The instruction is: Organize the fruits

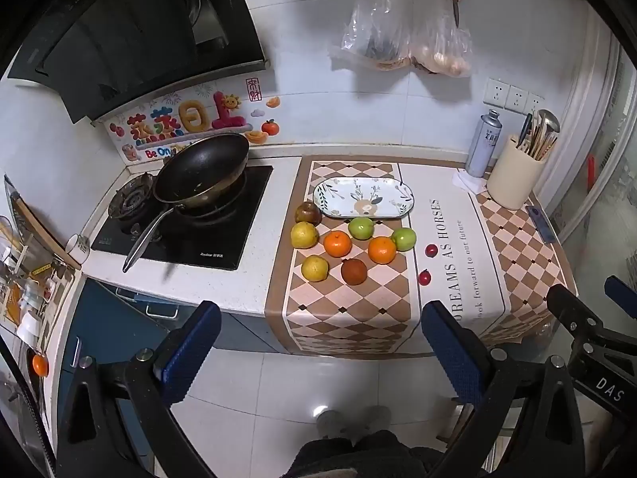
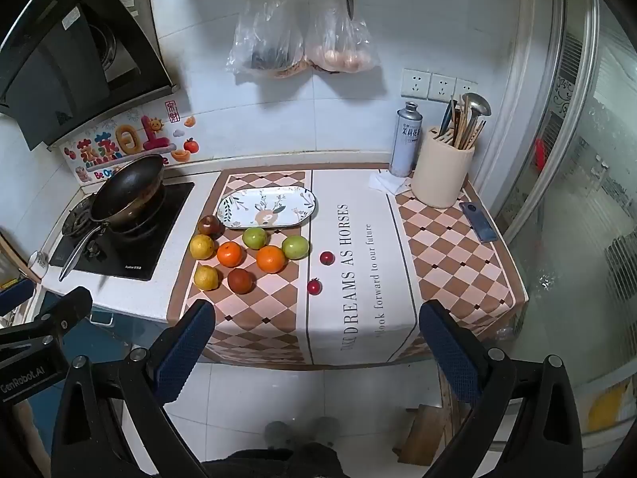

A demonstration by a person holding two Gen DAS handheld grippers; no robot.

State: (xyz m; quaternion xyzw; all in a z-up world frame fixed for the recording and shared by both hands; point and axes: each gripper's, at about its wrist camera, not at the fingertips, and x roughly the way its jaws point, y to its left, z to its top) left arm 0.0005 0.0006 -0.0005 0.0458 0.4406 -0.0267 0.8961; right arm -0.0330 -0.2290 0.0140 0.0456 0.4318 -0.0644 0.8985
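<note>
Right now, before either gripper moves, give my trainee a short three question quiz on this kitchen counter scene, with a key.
1. True or false: the oval plate already holds fruit.
2. How many oranges lie on the checkered mat?
3. Multiple choice: the two small red fruits lie A) on the plate, B) right of the fruit cluster, C) in the wok.

Key: 1. False; it is bare. 2. Two, left orange and right orange. 3. B; far red fruit, near red fruit.

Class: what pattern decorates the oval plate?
Deer and leaves on the pale plate; clearest in right wrist view.
</note>
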